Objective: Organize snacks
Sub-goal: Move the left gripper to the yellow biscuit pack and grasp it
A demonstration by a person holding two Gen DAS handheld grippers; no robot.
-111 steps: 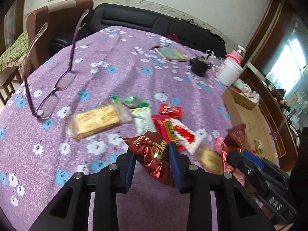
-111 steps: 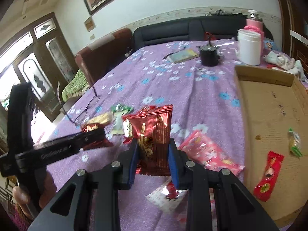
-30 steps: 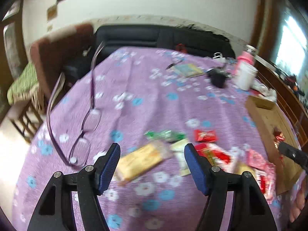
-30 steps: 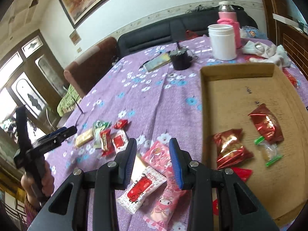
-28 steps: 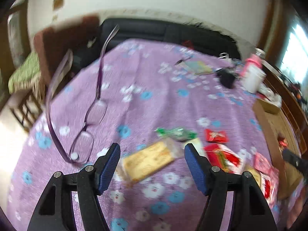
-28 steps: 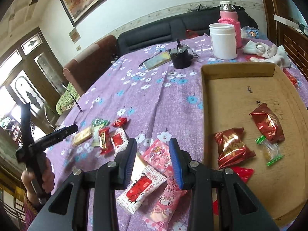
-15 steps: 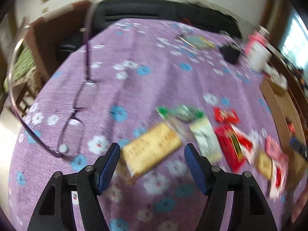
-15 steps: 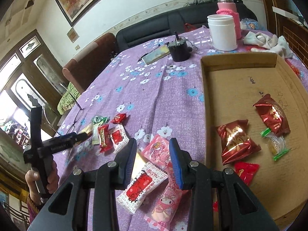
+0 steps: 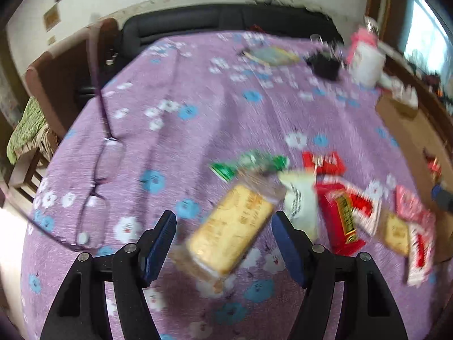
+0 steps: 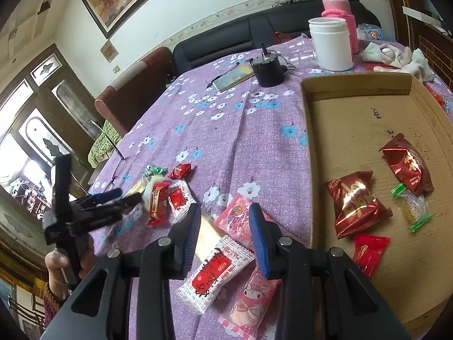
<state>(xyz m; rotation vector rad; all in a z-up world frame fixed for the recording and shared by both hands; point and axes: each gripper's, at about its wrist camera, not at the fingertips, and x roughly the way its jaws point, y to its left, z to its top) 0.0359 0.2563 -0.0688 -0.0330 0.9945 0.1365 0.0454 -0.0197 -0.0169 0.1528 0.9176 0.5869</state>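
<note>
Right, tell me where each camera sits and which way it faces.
Left wrist: on the left gripper, angled down at the yellow biscuit pack between its open jaws; only its own fingers show.
Right wrist: on the right gripper, above pink and white packets, facing the cardboard tray; the person's left hand shows.
Shared: purple floral tablecloth, white jar.

Only "TIAN" can be read, on the white-and-red snack packet (image 10: 216, 273) at the counter's near edge; all other print is illegible.
</note>
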